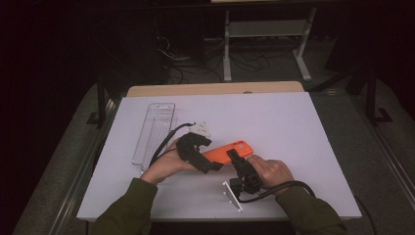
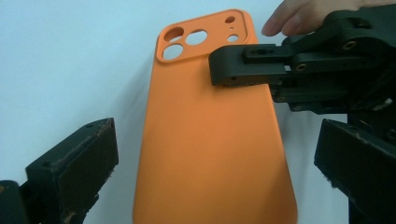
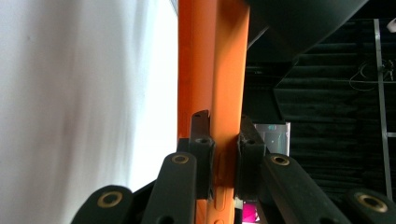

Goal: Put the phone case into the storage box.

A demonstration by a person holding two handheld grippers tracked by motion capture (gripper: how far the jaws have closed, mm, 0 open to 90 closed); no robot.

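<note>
Here, your right gripper (image 1: pixel 238 157) clamped on the orange phone case's (image 1: pixel 226 151) edge, case mid-table over the white sheet (image 1: pixel 274 122), your left gripper (image 1: pixel 211 162) jaws spread wide around its near end.

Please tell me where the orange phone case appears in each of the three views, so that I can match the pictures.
High view: the orange soft phone case lies at table centre, between both grippers.
Left gripper view: it runs up the middle, camera cut-outs at top.
Right gripper view: seen edge-on, a vertical orange strip.
Shared landmark: the right gripper, clamped on the case's edge, seen also in the left gripper view.
</note>
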